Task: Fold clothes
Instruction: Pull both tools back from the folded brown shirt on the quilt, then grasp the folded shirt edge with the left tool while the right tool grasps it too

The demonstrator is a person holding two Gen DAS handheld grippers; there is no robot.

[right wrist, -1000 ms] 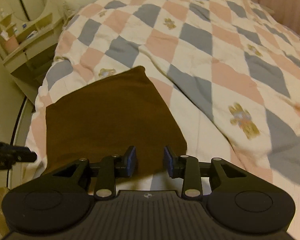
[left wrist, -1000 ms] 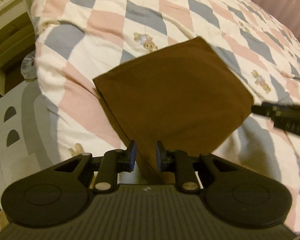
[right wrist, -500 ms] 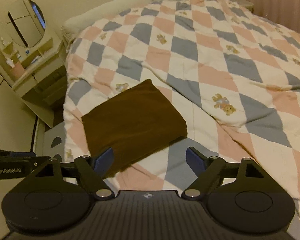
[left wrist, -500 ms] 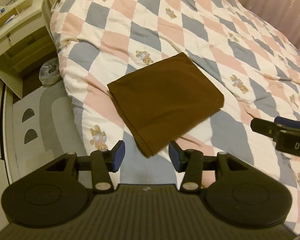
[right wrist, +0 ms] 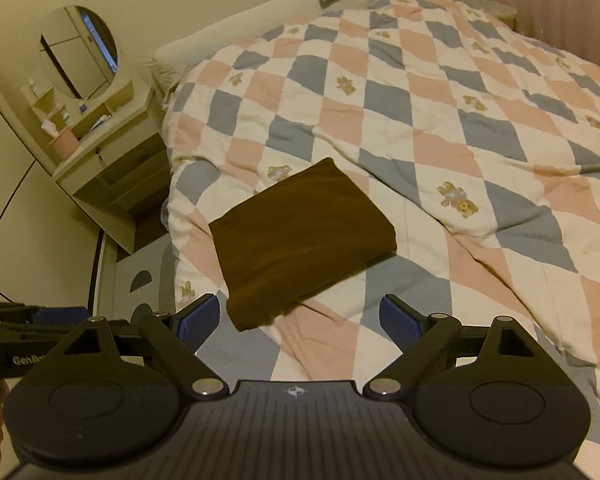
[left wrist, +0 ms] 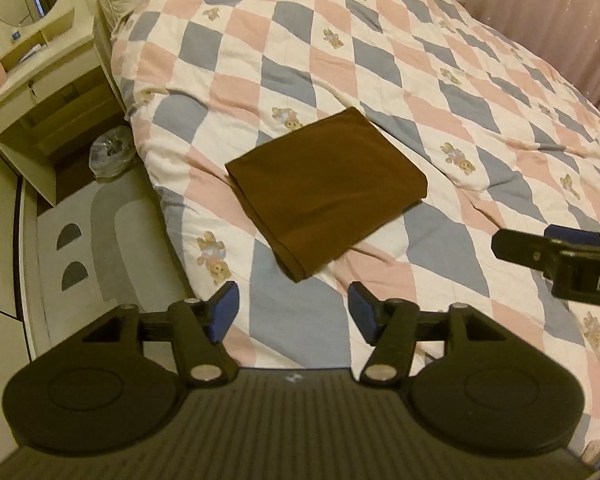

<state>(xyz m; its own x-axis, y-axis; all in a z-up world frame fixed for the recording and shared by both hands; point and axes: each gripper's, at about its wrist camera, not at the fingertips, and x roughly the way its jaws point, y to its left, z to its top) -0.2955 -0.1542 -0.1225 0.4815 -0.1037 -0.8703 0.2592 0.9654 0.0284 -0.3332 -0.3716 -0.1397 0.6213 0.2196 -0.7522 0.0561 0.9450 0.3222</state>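
Both of our grippers hang above the near edge of the bed (left wrist: 379, 92) with nothing in them: the left gripper (left wrist: 294, 314) fills the bottom of its frame with its blue-padded fingers (left wrist: 224, 312) spread well apart, and the right gripper (right wrist: 300, 318) shows the same wide gap in its own view. Between and beyond them lies the brown garment (left wrist: 323, 190), a flat, squared-off packet with stacked edges showing along its lower left side, resting at the centre of each frame on the checked quilt (right wrist: 439, 128), close to the bed's left border and clear of both tools. We judge that it lies as the task wants it, folded and left on a broad soft surface where it can keep its shape; whether more clothes wait elsewhere we cannot tell, since none show. Our grippers are held level and tilted down toward the packet, side by side, each one's tip peeking into the other's frame: the right at the right edge of the left view, the left at the lower left of the right view. Upper left in both frames stands a dresser (right wrist: 108, 148) with a round mirror (right wrist: 80, 50)
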